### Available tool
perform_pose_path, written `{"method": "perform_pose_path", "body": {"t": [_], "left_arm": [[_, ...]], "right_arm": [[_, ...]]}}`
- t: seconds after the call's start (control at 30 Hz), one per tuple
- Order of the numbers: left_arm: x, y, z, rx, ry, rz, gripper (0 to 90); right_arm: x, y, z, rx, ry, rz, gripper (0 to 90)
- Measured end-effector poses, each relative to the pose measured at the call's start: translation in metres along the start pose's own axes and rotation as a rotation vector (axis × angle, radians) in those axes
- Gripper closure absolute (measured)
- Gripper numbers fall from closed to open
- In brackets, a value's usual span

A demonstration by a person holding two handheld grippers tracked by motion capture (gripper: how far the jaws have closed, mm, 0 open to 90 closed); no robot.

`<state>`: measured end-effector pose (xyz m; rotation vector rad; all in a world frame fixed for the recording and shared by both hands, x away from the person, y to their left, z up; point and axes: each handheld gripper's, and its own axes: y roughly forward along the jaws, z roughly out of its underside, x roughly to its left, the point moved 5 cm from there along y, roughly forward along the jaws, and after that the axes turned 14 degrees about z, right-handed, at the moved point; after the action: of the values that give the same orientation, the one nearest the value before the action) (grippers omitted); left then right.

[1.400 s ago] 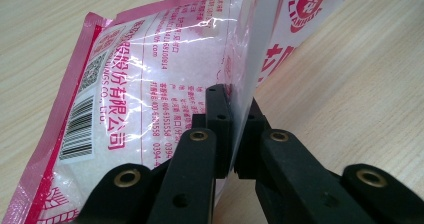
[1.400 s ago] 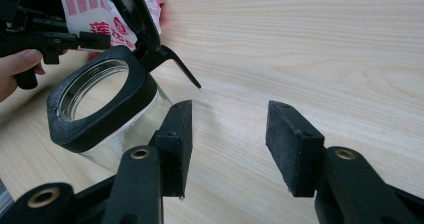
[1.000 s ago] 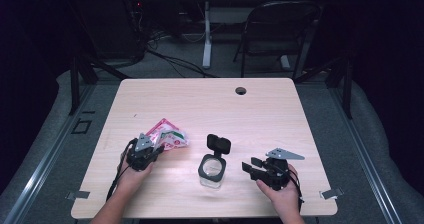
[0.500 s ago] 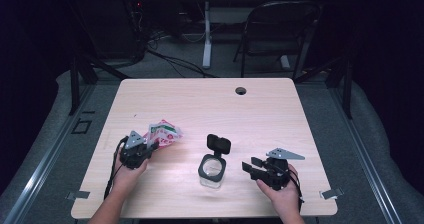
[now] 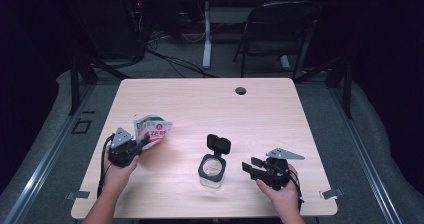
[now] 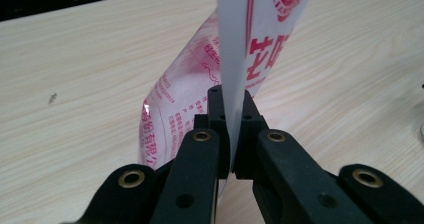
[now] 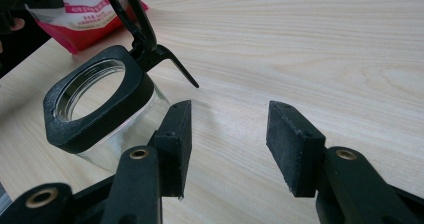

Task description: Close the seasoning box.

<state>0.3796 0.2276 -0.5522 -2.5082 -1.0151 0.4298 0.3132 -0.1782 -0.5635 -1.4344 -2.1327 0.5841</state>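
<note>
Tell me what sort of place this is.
Likely a lab or recording room: a bare wooden table on grey carpet, dark surroundings, cables on the floor, and a folding chair behind.

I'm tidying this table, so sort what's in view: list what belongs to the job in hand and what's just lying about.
In the job:
- pouch, pinched in the shut left tool
- jar, lid flipped open
- right tool, open beside the jar

Lying about:
- chair behind the table
- cables on the floor

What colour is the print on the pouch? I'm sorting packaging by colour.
Red print on the white pouch, clearest in the left gripper view.
</note>
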Motion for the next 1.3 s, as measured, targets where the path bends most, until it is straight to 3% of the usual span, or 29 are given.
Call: {"method": "perform_pose_path", "body": {"t": [0.3,0.6,1.1,1.3], "left_arm": [[0.001,-0.019,-0.009,-0.044,-0.012,-0.035,89.9],[-0.004,-0.029,-0.016,-0.063,-0.008,-0.025,89.9],[-0.023,-0.029,-0.026,-0.078,0.03,0.029,89.9],[-0.036,-0.023,-0.03,-0.076,0.048,0.08,89.9]], "right_arm": [[0.0,0.0,0.0,-0.003,0.003,-0.002,52.9],[0.0,0.0,0.0,-0.003,0.003,-0.003,52.9],[0.0,-0.001,-0.001,-0.005,0.003,-0.003,52.8],[0.0,0.0,-0.001,-0.005,0.004,-0.001,52.8]]}}
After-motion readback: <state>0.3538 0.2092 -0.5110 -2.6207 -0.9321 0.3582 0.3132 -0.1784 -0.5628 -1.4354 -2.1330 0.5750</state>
